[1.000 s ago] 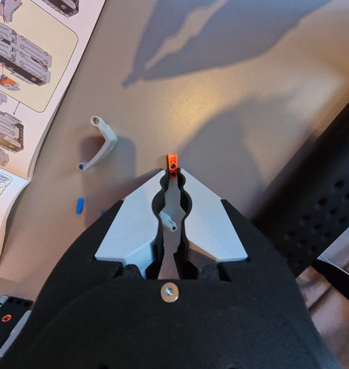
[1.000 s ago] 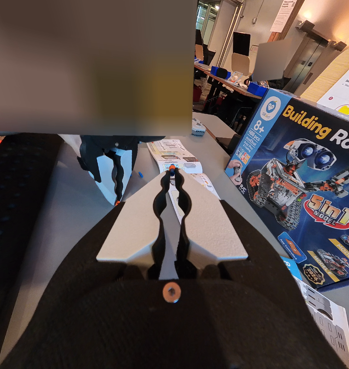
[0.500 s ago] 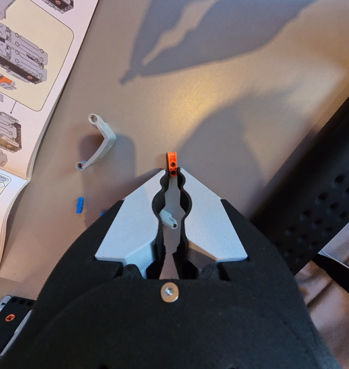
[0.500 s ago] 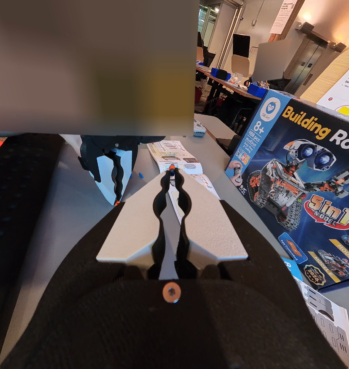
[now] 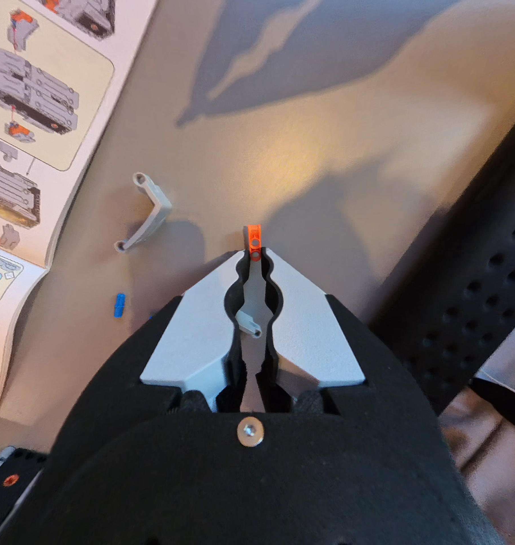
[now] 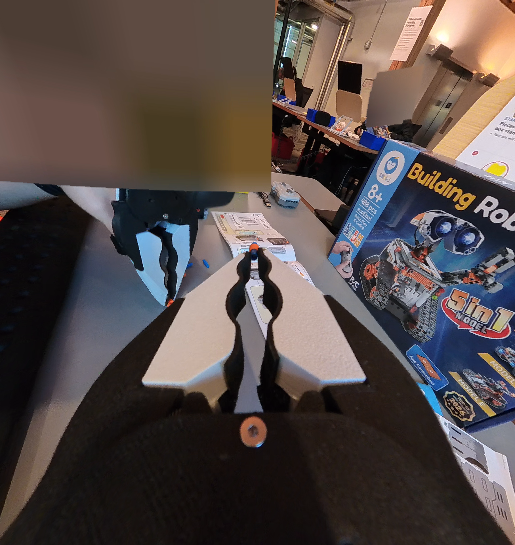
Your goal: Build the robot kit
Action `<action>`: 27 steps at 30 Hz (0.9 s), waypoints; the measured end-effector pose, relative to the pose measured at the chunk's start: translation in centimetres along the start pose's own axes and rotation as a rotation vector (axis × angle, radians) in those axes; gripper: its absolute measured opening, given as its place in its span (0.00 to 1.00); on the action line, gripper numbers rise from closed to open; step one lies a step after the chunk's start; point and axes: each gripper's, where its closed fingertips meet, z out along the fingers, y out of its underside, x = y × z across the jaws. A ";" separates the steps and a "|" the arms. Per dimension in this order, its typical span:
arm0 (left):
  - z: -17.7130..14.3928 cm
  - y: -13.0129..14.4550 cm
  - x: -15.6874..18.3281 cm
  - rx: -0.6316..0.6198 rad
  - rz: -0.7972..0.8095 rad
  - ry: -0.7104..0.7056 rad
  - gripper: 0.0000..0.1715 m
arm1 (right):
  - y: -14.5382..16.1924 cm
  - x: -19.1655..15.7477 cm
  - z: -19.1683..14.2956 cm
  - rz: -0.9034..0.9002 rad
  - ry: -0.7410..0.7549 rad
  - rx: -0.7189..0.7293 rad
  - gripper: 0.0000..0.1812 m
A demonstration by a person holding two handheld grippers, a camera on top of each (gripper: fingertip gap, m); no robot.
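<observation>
Grey table (image 5: 309, 153), left gripper (image 5: 254, 252) downward (clamping orange piece (image 5: 253, 241)).

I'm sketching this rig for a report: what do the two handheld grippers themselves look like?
The left gripper and the right gripper look identical. Each has a rounded matte black body with a grainy surface and one silver screw on the centreline. From it two pale grey, wedge-shaped fingers taper forward, their inner faces lined with wavy black pads. No cables or sleeves show.
</observation>
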 end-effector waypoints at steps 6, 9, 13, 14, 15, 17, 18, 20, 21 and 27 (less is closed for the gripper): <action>-13.3 -5.2 -4.8 0.636 -0.155 -0.039 0.03 | -0.7 0.3 -0.4 0.011 0.011 0.043 0.02; -22.5 -6.8 -7.5 0.972 -0.185 -0.056 0.03 | -0.6 0.4 -0.2 0.017 0.015 0.050 0.02; -28.6 -7.8 -10.2 1.166 -0.246 -0.003 0.03 | 0.4 0.8 0.3 0.047 0.021 0.037 0.02; -29.1 -8.1 -10.3 1.181 -0.264 0.048 0.03 | 0.8 0.9 0.5 0.057 0.020 0.033 0.02; -29.7 -8.5 -10.1 1.208 -0.272 0.113 0.03 | 1.1 1.0 0.6 0.067 0.018 0.031 0.02; -31.5 -9.1 -10.1 1.295 -0.299 0.232 0.03 | 1.7 1.1 1.0 0.088 0.014 0.025 0.02; -32.1 -9.2 -10.4 1.323 -0.312 0.270 0.03 | 2.1 1.3 1.1 0.100 0.014 0.020 0.02; -32.2 -9.2 -11.0 1.350 -0.320 0.283 0.03 | 3.1 1.5 1.5 0.130 0.012 0.005 0.02; -31.7 -9.0 -11.6 1.347 -0.333 0.259 0.03 | 3.7 1.7 1.6 0.143 0.011 -0.005 0.02; -31.0 -8.2 -13.2 1.319 -0.336 0.280 0.03 | 4.8 2.6 1.8 0.161 0.012 -0.020 0.01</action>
